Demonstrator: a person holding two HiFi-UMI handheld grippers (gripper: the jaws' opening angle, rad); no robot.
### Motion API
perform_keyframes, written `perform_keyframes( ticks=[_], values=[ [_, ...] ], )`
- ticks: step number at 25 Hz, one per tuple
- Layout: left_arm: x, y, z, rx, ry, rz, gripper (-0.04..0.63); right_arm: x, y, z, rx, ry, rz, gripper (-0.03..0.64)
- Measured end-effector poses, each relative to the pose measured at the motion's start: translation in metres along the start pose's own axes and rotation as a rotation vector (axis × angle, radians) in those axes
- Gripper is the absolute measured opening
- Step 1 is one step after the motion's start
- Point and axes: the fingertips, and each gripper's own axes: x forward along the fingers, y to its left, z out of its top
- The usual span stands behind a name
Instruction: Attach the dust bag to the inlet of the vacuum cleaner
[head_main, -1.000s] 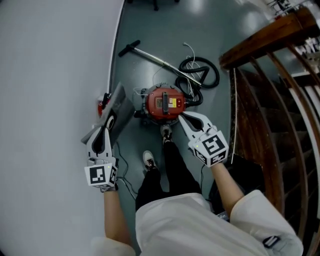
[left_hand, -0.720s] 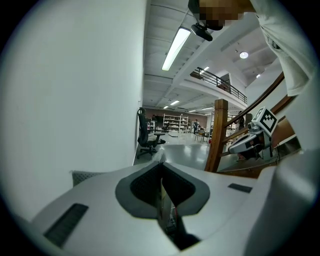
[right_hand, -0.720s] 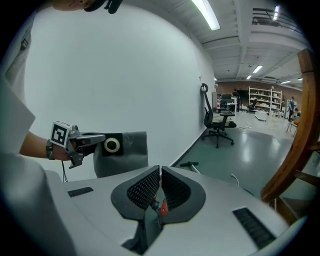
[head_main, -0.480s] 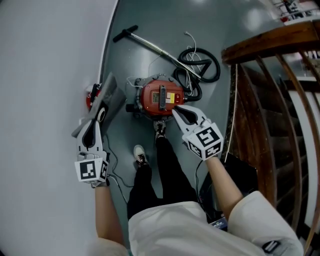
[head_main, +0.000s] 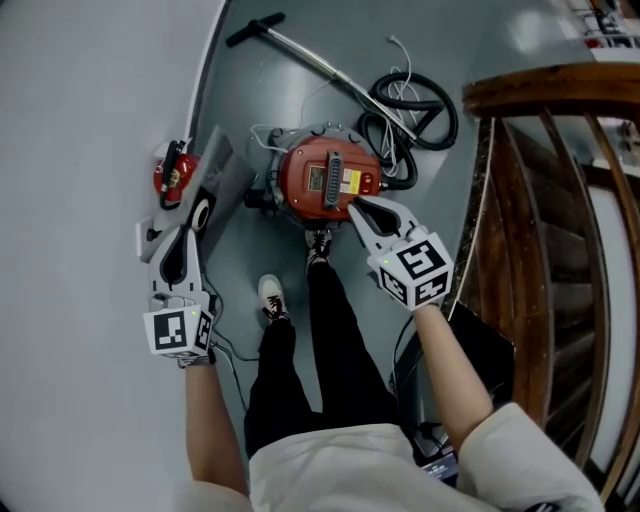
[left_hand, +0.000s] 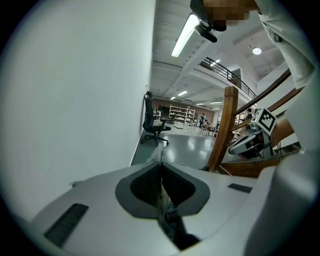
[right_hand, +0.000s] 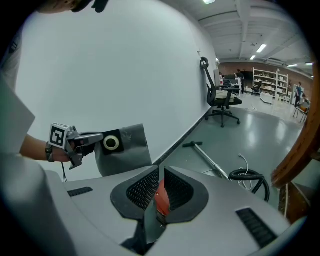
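Note:
The red vacuum cleaner stands on the floor in front of the person's feet. My left gripper is shut on an edge of the grey dust bag, held out to the vacuum's left by the wall. The right gripper view shows the bag with its black collar and white ring. In the left gripper view only the bag's thin edge shows between the pads. My right gripper is shut and holds nothing; its tips hang over the vacuum's near right edge. Red vacuum shows past its jaws.
The vacuum's wand and coiled black hose lie behind it. A red object sits at the wall by the bag. A wooden stair railing runs along the right. The person's legs and shoes are just below the vacuum.
Both grippers have come down toward the floor, the left one carrying the bag. The vacuum looks larger and nearer, and the right gripper's tips now overlap its edge.

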Motion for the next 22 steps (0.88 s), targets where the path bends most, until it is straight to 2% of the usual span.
perform_keyframes(
  ticks=[2, 6, 14, 22],
  values=[
    [0.007, 0.002, -0.014, -0.012, 0.009, 0.003, 0.021, 0.011, -0.005, -0.013, 0.012, 0.017, 0.009, 0.039],
    [0.019, -0.001, -0.042, -0.018, 0.035, -0.015, 0.021, 0.028, -0.015, -0.039, 0.044, 0.054, 0.017, 0.094],
    [0.033, 0.006, -0.084, -0.015, 0.084, -0.015, 0.02, 0.058, -0.034, -0.067, 0.125, 0.071, 0.016, 0.115],
    [0.058, 0.012, -0.127, -0.043, 0.123, -0.025, 0.021, 0.089, -0.051, -0.099, 0.137, 0.121, 0.006, 0.131]
  ],
)
